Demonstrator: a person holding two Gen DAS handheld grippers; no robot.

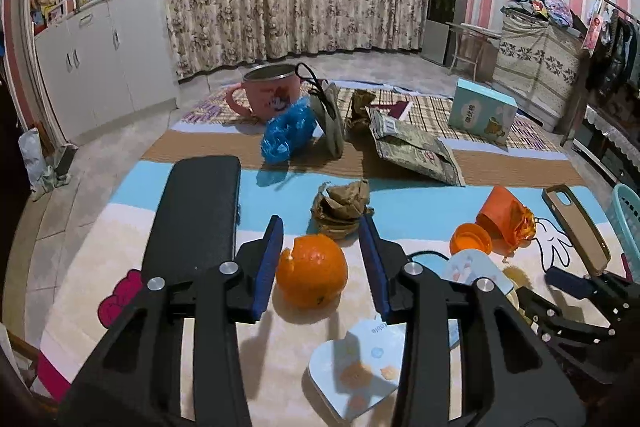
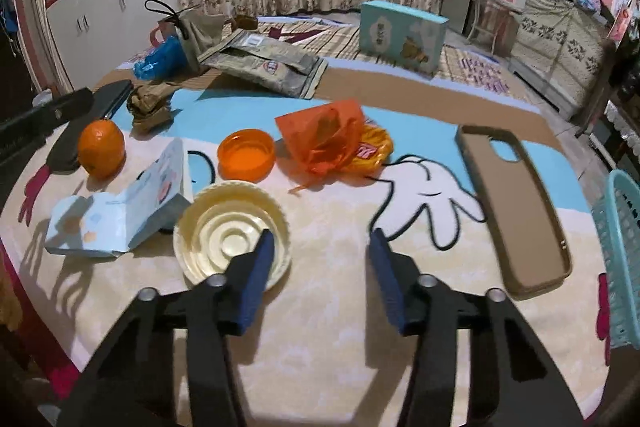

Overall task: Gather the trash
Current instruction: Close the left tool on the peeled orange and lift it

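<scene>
My left gripper (image 1: pixel 320 259) is open, its blue pads on either side of an orange peel shell (image 1: pixel 311 270) without touching it; the peel also shows in the right wrist view (image 2: pixel 101 148). Behind it lies a crumpled brown paper wad (image 1: pixel 339 207). My right gripper (image 2: pixel 320 259) is open and empty above the cloth, its left finger over the rim of a cream plastic lid (image 2: pixel 232 231). An orange wrapper (image 2: pixel 334 143), an orange cap (image 2: pixel 246 155) and a torn light-blue carton (image 2: pixel 120 215) lie ahead of it. A teal basket (image 2: pixel 620 259) stands at the right edge.
A tan phone case (image 2: pixel 514 207), a black glasses case (image 1: pixel 196 215), a blue plastic bag (image 1: pixel 286 133), a pink mug (image 1: pixel 266 93), a grey foil pouch (image 1: pixel 414 147) and a blue box (image 1: pixel 482 109) lie on the cartoon-print cloth. White cabinets (image 1: pixel 96 59) stand at left.
</scene>
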